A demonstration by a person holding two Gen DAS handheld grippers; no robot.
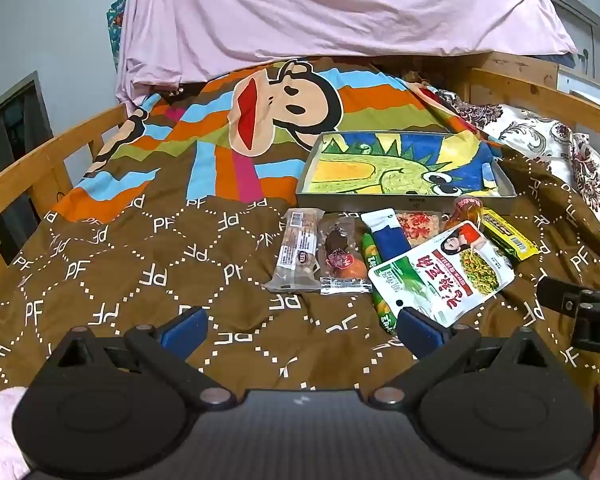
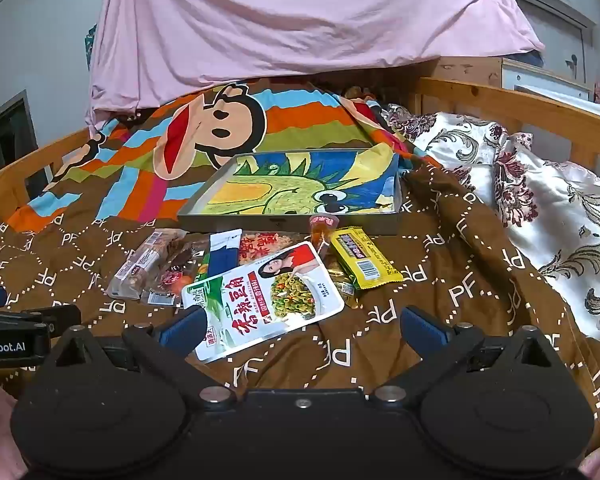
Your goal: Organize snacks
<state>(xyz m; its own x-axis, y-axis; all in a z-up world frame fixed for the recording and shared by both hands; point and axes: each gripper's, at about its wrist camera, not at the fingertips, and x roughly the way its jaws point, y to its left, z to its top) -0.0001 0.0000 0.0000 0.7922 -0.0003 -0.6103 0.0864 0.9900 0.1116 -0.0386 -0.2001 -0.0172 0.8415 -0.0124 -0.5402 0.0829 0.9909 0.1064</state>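
So nothing's been picked up yet, this looks like the very start. The snacks are all lying in a loose bunch on the bed, right in front of a shallow tray (image 1: 406, 203) with a dinosaur drawing on its floor, and the tray has nothing in it. My guess is the tray is where they're meant to go.

Both tools hang above the bedspread (image 1: 140, 280), tilted down at the pile. The left gripper (image 1: 302, 330) has its fingers spread wide with nothing between them, same story for the right gripper (image 2: 300, 330).

The closest thing is the big white bean pouch (image 2: 262, 298), lying on top of a blue-and-white packet (image 2: 224, 256) and a green stick (image 1: 374, 276). One of the right gripper's fingers is already just beside its near corner. To the left sit a clear nut bar (image 1: 296, 250) and a sausage pack (image 1: 342, 256), to the right a yellow bar (image 2: 364, 258) and a little jelly cup (image 2: 323, 226) touching the tray's front wall.

Next move is probably the pouch, since it covers the others. It's flat and slick, so I'd come in at an edge rather than flat from above.

Surface is soft and rumpled, a brown quilt with a cartoon monkey. Wooden bed rails (image 1: 40, 168) either side, pink sheet (image 1: 340, 4) hanging behind, floral blanket (image 2: 540, 192) on the right.
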